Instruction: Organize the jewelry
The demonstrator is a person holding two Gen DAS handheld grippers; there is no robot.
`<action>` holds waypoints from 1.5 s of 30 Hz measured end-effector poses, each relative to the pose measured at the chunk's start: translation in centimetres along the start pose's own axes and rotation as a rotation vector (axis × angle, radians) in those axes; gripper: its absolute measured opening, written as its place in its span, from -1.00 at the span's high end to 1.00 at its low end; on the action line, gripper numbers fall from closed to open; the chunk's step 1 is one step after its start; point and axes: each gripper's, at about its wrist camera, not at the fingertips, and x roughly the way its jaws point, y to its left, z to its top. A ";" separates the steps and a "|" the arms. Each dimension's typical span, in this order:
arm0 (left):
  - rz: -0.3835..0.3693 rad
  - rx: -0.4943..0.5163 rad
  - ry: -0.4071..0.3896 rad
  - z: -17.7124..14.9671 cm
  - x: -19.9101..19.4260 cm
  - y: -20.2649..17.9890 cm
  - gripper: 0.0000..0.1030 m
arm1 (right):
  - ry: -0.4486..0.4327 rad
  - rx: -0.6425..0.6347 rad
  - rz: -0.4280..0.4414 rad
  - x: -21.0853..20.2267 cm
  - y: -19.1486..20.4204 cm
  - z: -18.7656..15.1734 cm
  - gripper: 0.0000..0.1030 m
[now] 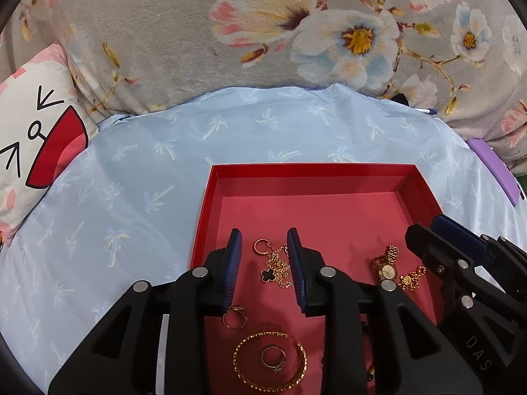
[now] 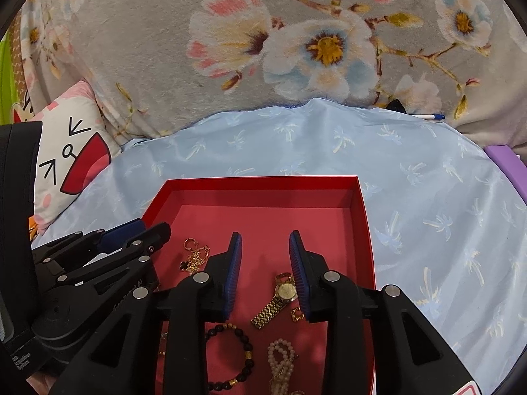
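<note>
In the lower centre of the left wrist view, the left gripper (image 1: 264,243) is being held released over the red tray (image 1: 313,172), its blue pads apart and clear of the gold necklace with a black clover pendant (image 1: 275,268) lying on the tray floor between them, while a gold bangle (image 1: 270,360) ringing a small ring (image 1: 273,358) is being shown at the bottom edge. In the lower centre of the right wrist view, the right gripper (image 2: 265,247) is likewise being held released with nothing grasped, the gold watch (image 2: 280,298) lying just beside its right pad, and a dark beaded bracelet (image 2: 230,352) and a pale bead strand (image 2: 281,360) are being shown below it in the same tray, which is resting on a light blue cloth (image 2: 428,197).
</note>
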 end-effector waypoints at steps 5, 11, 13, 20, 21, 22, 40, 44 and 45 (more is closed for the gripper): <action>-0.004 0.000 -0.009 -0.1 -1.2 -0.2 0.47 | -0.005 -0.002 -0.002 -1.1 0.2 -0.2 0.41; -0.007 0.003 -0.015 -0.5 -2.6 -0.5 0.47 | -0.024 -0.003 -0.016 -3.2 0.2 -0.6 0.26; -0.006 0.001 -0.019 -0.8 -3.3 -0.5 0.42 | -0.030 0.000 -0.020 -3.9 0.2 -0.9 0.17; 0.026 0.022 -0.051 -2.5 -6.4 -1.1 0.08 | -0.059 -0.022 -0.082 -7.1 1.0 -3.1 -0.03; 0.034 0.024 -0.055 -2.8 -7.0 -1.2 0.03 | -0.062 -0.019 -0.092 -7.6 1.0 -3.6 -0.08; 0.042 0.021 -0.060 -3.2 -7.5 -1.2 0.00 | -0.067 -0.011 -0.105 -8.1 0.9 -4.1 -0.11; 0.126 0.025 -0.083 -10.3 -11.0 -1.5 -0.63 | -0.096 0.025 -0.183 -12.2 0.5 -11.4 -0.39; 0.132 0.016 -0.097 -11.3 -11.0 -1.2 -0.77 | -0.097 0.021 -0.201 -12.1 0.5 -12.2 -0.40; 0.136 0.018 -0.097 -11.5 -10.9 -1.3 -0.77 | -0.097 0.023 -0.202 -12.1 0.5 -12.3 -0.40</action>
